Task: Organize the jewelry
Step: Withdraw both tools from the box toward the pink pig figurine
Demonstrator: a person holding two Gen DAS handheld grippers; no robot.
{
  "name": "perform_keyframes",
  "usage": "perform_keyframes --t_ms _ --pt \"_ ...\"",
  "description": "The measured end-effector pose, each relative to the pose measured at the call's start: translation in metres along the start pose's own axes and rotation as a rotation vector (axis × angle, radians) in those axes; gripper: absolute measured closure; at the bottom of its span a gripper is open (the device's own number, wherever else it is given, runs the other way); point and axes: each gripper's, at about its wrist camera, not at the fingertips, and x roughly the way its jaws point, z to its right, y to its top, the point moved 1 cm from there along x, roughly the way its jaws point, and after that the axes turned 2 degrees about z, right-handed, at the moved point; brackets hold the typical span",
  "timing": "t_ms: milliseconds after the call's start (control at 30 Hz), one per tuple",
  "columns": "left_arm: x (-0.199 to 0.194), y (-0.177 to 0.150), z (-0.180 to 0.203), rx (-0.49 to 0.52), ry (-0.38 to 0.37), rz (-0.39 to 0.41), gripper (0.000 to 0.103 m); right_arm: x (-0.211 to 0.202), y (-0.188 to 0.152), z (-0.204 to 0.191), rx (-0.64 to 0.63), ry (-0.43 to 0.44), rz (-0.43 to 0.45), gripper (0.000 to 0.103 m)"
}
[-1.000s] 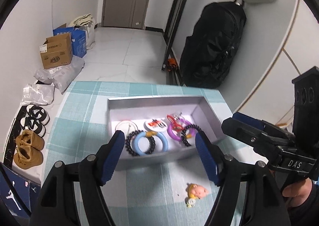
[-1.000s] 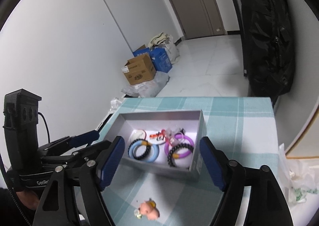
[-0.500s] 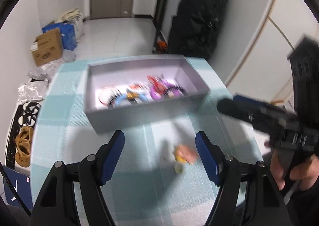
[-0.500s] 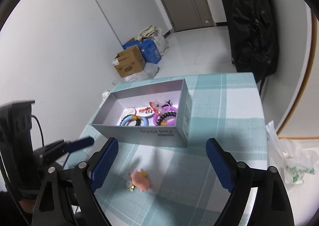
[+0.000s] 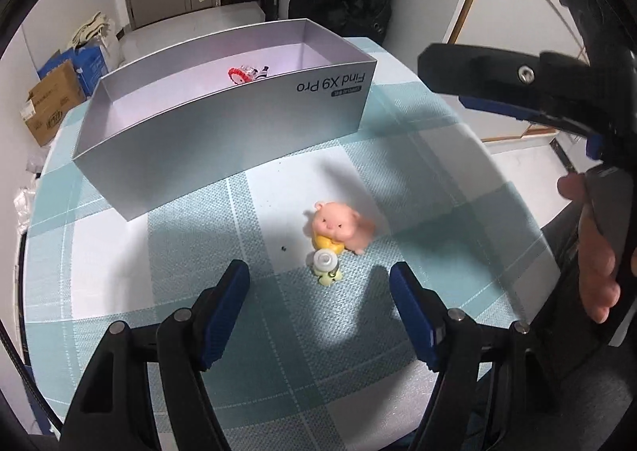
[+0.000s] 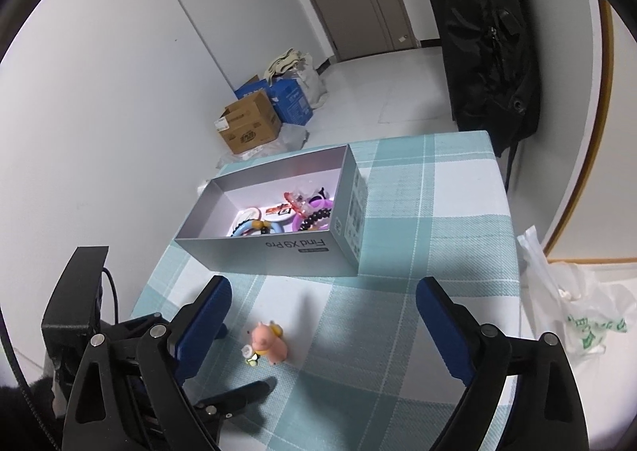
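Note:
A pink pig charm point(image 5: 338, 230) with a small yellow-green trinket lies on the checked tablecloth, in front of a grey box point(image 5: 223, 136). My left gripper point(image 5: 320, 287) is open and empty, low over the cloth, its fingers either side of the charm's near end. My right gripper point(image 6: 322, 299) is open and empty, higher up; the charm point(image 6: 268, 343) lies below its left finger. The box point(image 6: 278, 248) holds several bracelets point(image 6: 278, 218) in blue, purple and black beads, with red pieces.
The table's right edge point(image 6: 513, 291) drops to a plastic bag point(image 6: 577, 315) on the floor. Cardboard and blue boxes point(image 6: 254, 120) stand by the far wall. A black bag point(image 6: 489, 32) hangs at the right. My right gripper's body point(image 5: 537, 92) looms at the left wrist view's right.
My left gripper has dropped low and pulled back from over the box toward the pig charm. My right gripper has risen and drawn back a little.

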Motion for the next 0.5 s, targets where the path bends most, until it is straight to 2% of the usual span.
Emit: perform_keyframes --t_ms 33,100,300,333,433,500 --pt "0.0001 0.0006 -0.0005 -0.001 0.001 0.003 0.036 -0.0002 -0.0004 0.0003 0.000 -0.002 0.000 0.008" --pt "-0.0004 0.0016 -0.0010 0.011 0.016 0.011 0.050 -0.0003 -0.0005 0.0017 0.004 -0.004 0.000 0.008" --pt "0.0007 0.0026 -0.0033 0.013 0.001 0.017 0.078 -0.0017 -0.0002 0.0034 0.013 -0.008 0.003 0.008" --pt "0.0006 0.0024 -0.0021 0.019 -0.002 0.016 0.079 -0.0017 -0.0004 0.0036 0.014 -0.009 0.003 0.008" --pt "0.0024 0.0038 -0.0039 0.024 -0.032 0.011 0.093 -0.0009 -0.0001 0.0046 0.015 -0.016 -0.002 0.008" --pt "0.0020 0.0034 -0.0042 0.021 -0.052 0.004 0.095 -0.0010 -0.0006 0.0064 0.024 -0.018 -0.003 0.008"
